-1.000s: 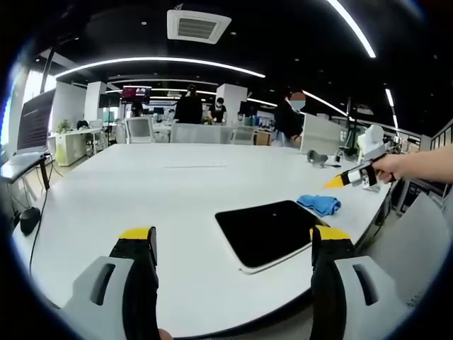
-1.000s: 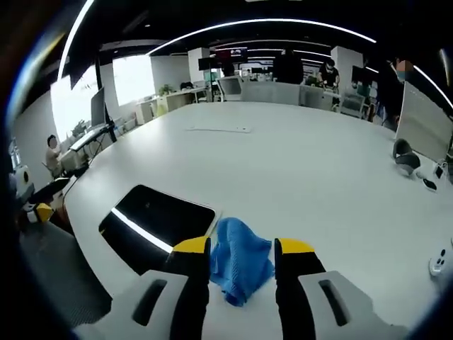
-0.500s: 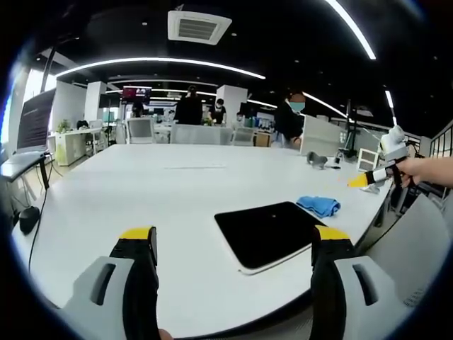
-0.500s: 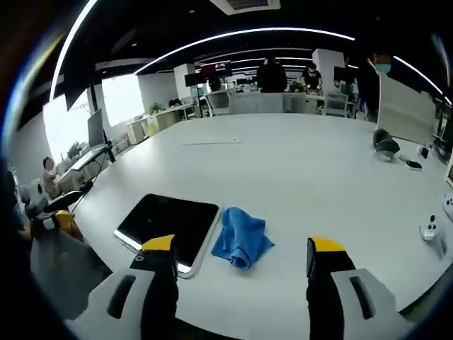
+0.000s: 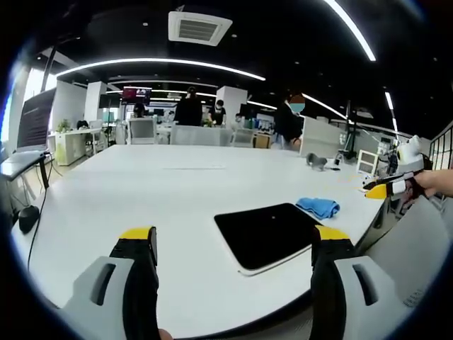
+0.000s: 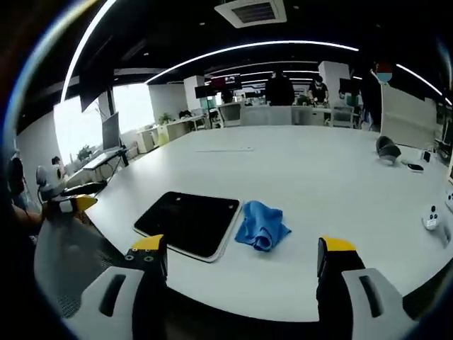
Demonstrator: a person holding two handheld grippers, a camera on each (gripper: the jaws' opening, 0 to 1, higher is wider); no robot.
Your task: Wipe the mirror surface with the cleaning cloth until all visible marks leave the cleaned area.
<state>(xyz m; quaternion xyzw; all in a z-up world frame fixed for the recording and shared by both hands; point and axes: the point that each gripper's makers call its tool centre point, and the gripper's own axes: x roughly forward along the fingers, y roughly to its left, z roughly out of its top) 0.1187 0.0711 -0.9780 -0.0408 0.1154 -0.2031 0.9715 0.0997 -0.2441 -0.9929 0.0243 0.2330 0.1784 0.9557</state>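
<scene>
Mirror (image 5: 267, 232) lies flat on the white table (image 5: 141, 191) near the front edge, with the blue cleaning cloth (image 6: 261, 226) crumpled just beside it, touching or nearly touching one short edge. I can't tell which. In the right gripper view the mirror (image 6: 189, 221) reads as a dark slab with a light rim; marks on the glass are too small for me to judge either way.

Left gripper (image 5: 231, 244) hangs short of the table edge, fingers spread wide, holding nothing. Right gripper (image 6: 243, 253) also sits off the table edge, fingers wide apart and empty, facing the cloth and mirror.

My read: neither gripper holds the cloth and nothing contacts the glass, so no wipe is in hand. I can't confirm a clean surface. If marks remain: grasp cloth, wipe, check. Both task items are in view.
</scene>
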